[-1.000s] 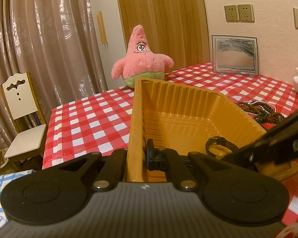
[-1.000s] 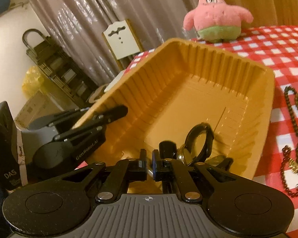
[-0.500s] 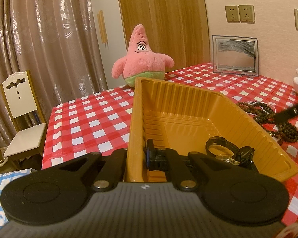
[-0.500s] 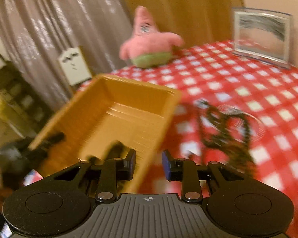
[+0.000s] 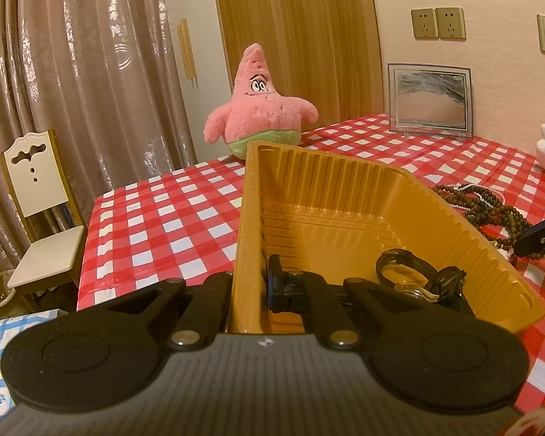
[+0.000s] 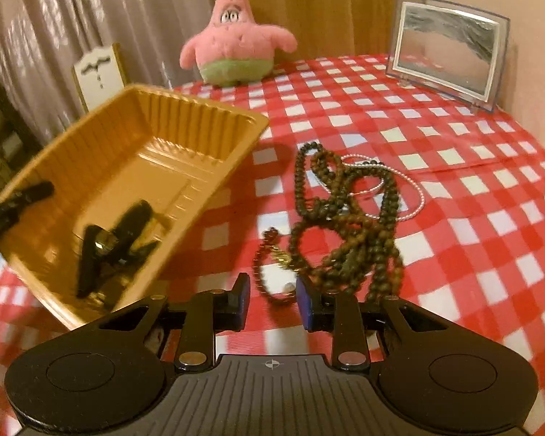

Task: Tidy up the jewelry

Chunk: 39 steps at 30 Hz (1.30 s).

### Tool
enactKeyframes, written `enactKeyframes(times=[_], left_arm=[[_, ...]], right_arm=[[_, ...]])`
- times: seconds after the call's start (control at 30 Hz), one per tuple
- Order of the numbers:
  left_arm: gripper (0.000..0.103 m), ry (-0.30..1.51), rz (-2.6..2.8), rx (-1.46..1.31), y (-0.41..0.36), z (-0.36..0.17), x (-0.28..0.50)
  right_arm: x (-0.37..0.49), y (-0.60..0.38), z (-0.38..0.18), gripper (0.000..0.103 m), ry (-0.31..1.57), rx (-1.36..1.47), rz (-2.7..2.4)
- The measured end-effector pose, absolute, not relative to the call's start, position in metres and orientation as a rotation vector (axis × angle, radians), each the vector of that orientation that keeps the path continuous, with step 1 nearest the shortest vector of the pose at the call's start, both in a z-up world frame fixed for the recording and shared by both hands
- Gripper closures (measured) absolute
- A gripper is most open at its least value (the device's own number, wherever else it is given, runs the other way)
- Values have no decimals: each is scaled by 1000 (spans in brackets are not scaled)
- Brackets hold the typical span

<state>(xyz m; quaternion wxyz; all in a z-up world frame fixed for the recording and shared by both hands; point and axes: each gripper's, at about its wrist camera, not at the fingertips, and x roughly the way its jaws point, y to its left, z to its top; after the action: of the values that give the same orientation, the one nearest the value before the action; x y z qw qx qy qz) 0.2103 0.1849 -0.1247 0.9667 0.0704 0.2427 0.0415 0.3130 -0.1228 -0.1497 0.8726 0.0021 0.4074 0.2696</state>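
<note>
Our left hand-held gripper (image 5: 250, 287) was clamped on the near left wall of the orange plastic tray (image 5: 436, 210), which we judged was to steady it at the corner of the surface (image 5: 156, 218) while pieces went in. Inside the tray, toward its near right corner, lay a black wristwatch (image 5: 414, 279), already sorted. Further right, our right hand-held gripper (image 6: 272, 301) hung with jaws parted and nothing between them, aimed at the small beaded bracelet (image 6: 269, 272) just ahead. Beyond it sprawled the tangled brown bead necklaces (image 6: 348, 221) and a thin pale chain (image 6: 414, 203), awaiting their turn.
</note>
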Motion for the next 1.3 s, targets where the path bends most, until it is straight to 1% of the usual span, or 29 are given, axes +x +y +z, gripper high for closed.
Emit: enactKeyframes(times=[0.3, 0.47, 0.5, 0.53, 0.6, 0.77, 0.93, 1.13, 1.3], left_arm=[[99, 491, 85, 142, 184, -125, 211], [99, 491, 84, 144, 184, -125, 211], [99, 491, 84, 144, 184, -125, 211], [99, 491, 85, 144, 184, -125, 211], [99, 492, 86, 145, 184, -125, 211], [99, 493, 87, 147, 184, -126, 211], [99, 494, 89, 146, 184, -126, 211], [99, 496, 90, 145, 184, -126, 211], [99, 498, 91, 144, 184, -126, 211]], right_arm=[[313, -113, -156, 74, 814, -116, 613], [319, -116, -160, 74, 820, -90, 564], [320, -116, -161, 77, 818, -94, 563], [320, -115, -162, 82, 810, -100, 566], [320, -113, -162, 86, 801, -120, 572], [320, -107, -166, 87, 803, -158, 581], [315, -103, -168, 90, 806, -177, 605], [315, -98, -170, 91, 809, -194, 609], [312, -91, -169, 91, 782, -285, 612]])
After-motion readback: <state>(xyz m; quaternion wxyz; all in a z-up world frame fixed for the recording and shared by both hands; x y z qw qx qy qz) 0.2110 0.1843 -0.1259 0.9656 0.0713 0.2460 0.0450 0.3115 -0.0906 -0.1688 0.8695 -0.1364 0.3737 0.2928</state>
